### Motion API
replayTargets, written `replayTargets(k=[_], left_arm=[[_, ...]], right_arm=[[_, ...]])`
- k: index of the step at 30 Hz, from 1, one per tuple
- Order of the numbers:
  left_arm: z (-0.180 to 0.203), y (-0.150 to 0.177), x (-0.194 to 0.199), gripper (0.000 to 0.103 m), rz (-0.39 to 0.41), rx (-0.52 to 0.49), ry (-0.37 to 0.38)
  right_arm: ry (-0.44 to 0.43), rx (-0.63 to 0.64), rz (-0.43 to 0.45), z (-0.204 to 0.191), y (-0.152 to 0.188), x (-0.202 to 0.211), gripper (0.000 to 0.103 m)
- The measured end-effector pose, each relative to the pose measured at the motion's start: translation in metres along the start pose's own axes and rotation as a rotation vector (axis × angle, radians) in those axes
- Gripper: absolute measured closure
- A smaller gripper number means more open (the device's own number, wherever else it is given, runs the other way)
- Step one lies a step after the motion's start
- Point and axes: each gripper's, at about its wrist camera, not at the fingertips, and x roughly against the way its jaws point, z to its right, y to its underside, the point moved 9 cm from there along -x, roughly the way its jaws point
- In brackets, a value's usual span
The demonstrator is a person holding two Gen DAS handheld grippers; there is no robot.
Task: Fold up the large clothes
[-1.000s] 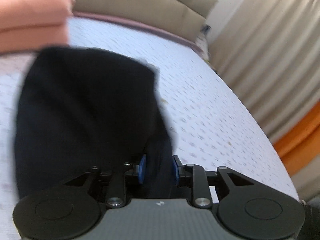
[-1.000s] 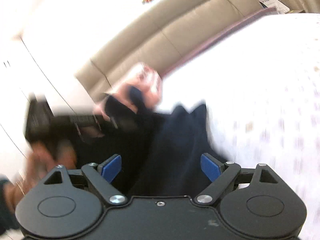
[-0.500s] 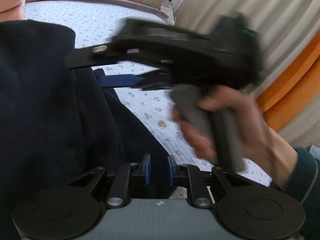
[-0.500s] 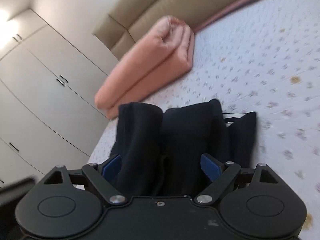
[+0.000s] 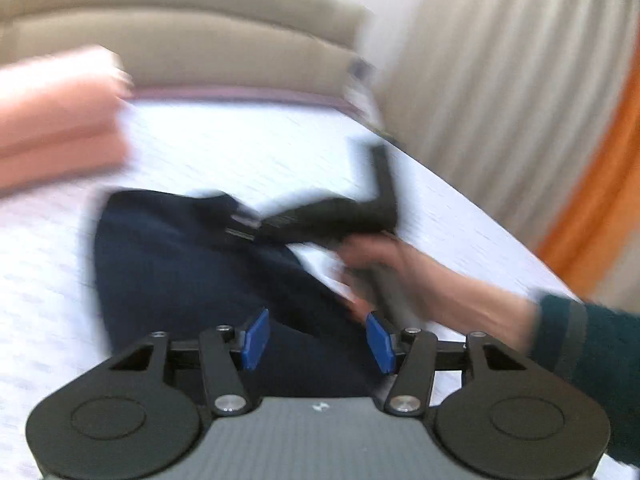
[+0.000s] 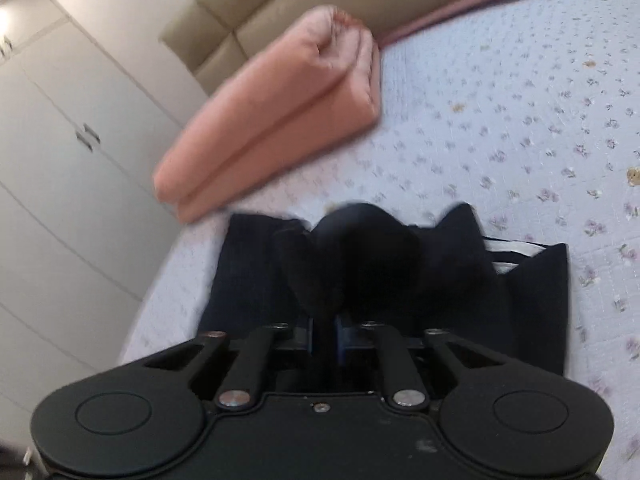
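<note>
I work over a bed (image 6: 520, 128) covered in a white quilt printed with small lilac flowers. A beige padded headboard (image 6: 288, 4) runs along its far edge, with a folded salmon-pink blanket (image 6: 280, 112) lying before it. To my left stand white wardrobe doors (image 6: 60, 152). To my right hang pale pleated curtains (image 5: 500, 92) beside an orange one (image 5: 600, 200).

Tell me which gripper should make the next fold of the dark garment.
Right, probably. The right gripper is already shut on a bunched fold of the dark garment lying on the bed. The left gripper is open above the cloth, gripping nothing.
</note>
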Motion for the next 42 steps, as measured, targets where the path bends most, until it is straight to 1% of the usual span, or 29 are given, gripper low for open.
replayTargets(k=[2, 3, 5, 6, 8, 9, 10, 11, 12, 13, 14, 17, 18, 19, 20, 21, 22, 23, 24, 26, 27, 28, 29, 30, 32, 34, 36, 39, 42], left_arm=[[-0.037, -0.015, 0.015, 0.047, 0.082, 0.060, -0.110], [-0.050, -0.021, 0.019, 0.045, 0.117, 0.091, -0.137], [-0.073, -0.027, 0.018, 0.043, 0.135, 0.133, -0.148], [-0.079, -0.026, 0.013, 0.043, 0.123, 0.132, -0.152], [-0.084, -0.014, -0.009, 0.045, 0.076, 0.119, -0.158], [-0.084, -0.005, -0.022, 0.047, 0.041, 0.130, -0.150], [-0.082, 0.006, -0.037, 0.049, -0.005, 0.151, -0.116], [-0.080, 0.014, -0.045, 0.053, -0.037, 0.164, -0.097], [-0.070, 0.024, -0.058, 0.053, -0.067, 0.160, -0.091], [-0.065, 0.031, -0.066, 0.053, -0.090, 0.137, -0.093], [-0.063, 0.039, -0.070, 0.053, -0.085, 0.111, -0.101], [-0.060, 0.048, -0.080, 0.055, -0.091, 0.064, -0.153], [-0.057, 0.052, -0.083, 0.055, -0.109, 0.052, -0.173], [-0.055, 0.053, -0.086, 0.056, -0.126, 0.039, -0.195], [-0.053, 0.054, -0.088, 0.056, -0.130, 0.027, -0.209], [-0.052, 0.056, -0.084, 0.056, -0.130, 0.017, -0.217], [-0.051, 0.054, -0.085, 0.056, -0.133, 0.017, -0.222], [-0.051, 0.053, -0.084, 0.056, -0.134, 0.027, -0.225], [-0.049, 0.054, -0.082, 0.056, -0.135, 0.039, -0.230], [-0.045, 0.052, -0.080, 0.056, -0.143, 0.028, -0.252], [-0.042, 0.051, -0.077, 0.058, -0.146, 0.015, -0.260], [-0.040, 0.050, -0.073, 0.059, -0.148, 0.000, -0.263], [-0.039, 0.048, -0.068, 0.059, -0.149, -0.019, -0.261], [-0.039, 0.047, -0.065, 0.059, -0.149, -0.033, -0.247], [-0.043, 0.048, -0.053, 0.058, -0.157, -0.040, -0.210], [-0.047, 0.051, -0.045, 0.057, -0.181, -0.007, -0.166], [-0.049, 0.061, -0.048, 0.057, -0.238, 0.042, -0.108], [-0.048, 0.072, -0.063, 0.058, -0.273, 0.007, -0.128], [-0.042, 0.077, -0.072, 0.057, -0.298, -0.056, -0.174]], right_arm=[[-0.074, -0.025, 0.079, -0.012, -0.012, 0.024, 0.090], [-0.092, -0.029, 0.116, -0.016, -0.019, 0.039, 0.091], [-0.042, 0.078, 0.166, -0.023, -0.030, 0.057, 0.091], [-0.006, 0.115, 0.175, -0.020, -0.034, 0.063, 0.091], [0.045, 0.037, 0.174, 0.009, -0.037, 0.066, 0.091], [0.065, -0.001, 0.144, 0.026, -0.033, 0.061, 0.091], [0.096, -0.003, 0.119, 0.041, -0.026, 0.056, 0.091], [0.134, 0.017, 0.093, 0.051, -0.018, 0.050, 0.091], [0.168, 0.026, 0.067, 0.061, -0.009, 0.045, 0.091], [0.181, 0.016, 0.065, 0.070, -0.002, 0.042, 0.091], [0.175, -0.012, 0.072, 0.077, 0.001, 0.041, 0.090], [0.119, -0.133, 0.110, 0.085, 0.003, 0.043, 0.086], [0.103, -0.156, 0.106, 0.083, 0.004, 0.045, 0.075], [0.087, -0.170, 0.084, 0.081, 0.008, 0.048, 0.069], [0.069, -0.164, 0.048, 0.077, 0.014, 0.052, 0.057], [0.060, -0.144, 0.013, 0.075, 0.023, 0.058, 0.039], [0.059, -0.127, -0.018, 0.071, 0.027, 0.061, 0.030], [0.065, -0.119, -0.048, 0.068, 0.037, 0.061, 0.021], [0.064, -0.126, -0.078, 0.066, 0.046, 0.060, 0.020], [0.022, -0.153, -0.110, 0.055, 0.058, 0.060, 0.020], [0.032, -0.136, -0.077, 0.048, 0.058, 0.064, 0.023], [0.056, -0.097, -0.038, 0.040, 0.056, 0.070, 0.030], [0.079, -0.064, 0.007, 0.033, 0.052, 0.077, 0.060], [0.066, -0.058, 0.062, 0.026, 0.047, 0.087, 0.081], [0.025, -0.064, 0.161, 0.019, 0.031, 0.109, 0.092], [0.070, -0.014, 0.205, 0.024, 0.018, 0.116, 0.094], [0.131, -0.013, 0.172, 0.038, 0.019, 0.106, 0.094], [0.180, -0.009, 0.098, 0.060, 0.037, 0.086, 0.094], [0.144, -0.132, 0.077, 0.075, 0.048, 0.086, 0.090]])
